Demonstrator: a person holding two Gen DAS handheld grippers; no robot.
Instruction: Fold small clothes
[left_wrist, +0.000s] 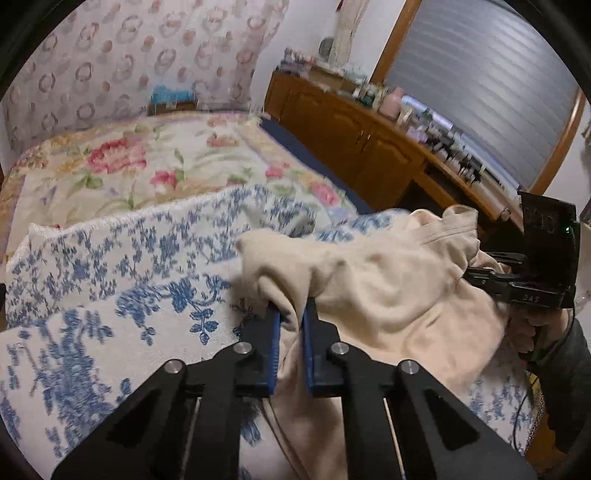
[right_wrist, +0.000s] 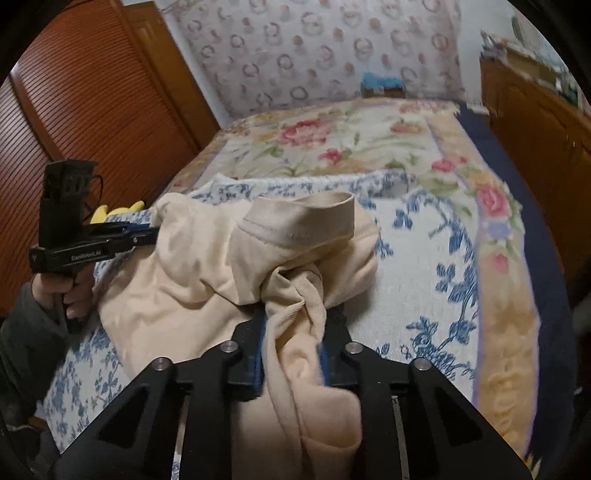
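Observation:
A crumpled cream garment (left_wrist: 388, 280) (right_wrist: 192, 266) lies bunched on a white cloth with blue flowers (left_wrist: 110, 266) (right_wrist: 424, 277) spread over the bed. In the left wrist view my left gripper (left_wrist: 291, 314) is shut on a fold at the garment's left edge, with fabric pinched between the blue pads. My right gripper (right_wrist: 295, 317) is shut on a twisted bunch of the same garment, just below its stitched band (right_wrist: 295, 218). Each view shows the other gripper at the garment's far side: the right one (left_wrist: 476, 275), the left one (right_wrist: 151, 232), each held by a hand.
A pink floral bedspread (left_wrist: 129, 166) (right_wrist: 351, 140) covers the bed beyond the cloth. A wooden cabinet (left_wrist: 351, 136) crowded with small bottles runs along the right side. Louvred wooden doors (right_wrist: 92, 110) stand at the left, with a yellow object (right_wrist: 118, 212) by the bed edge.

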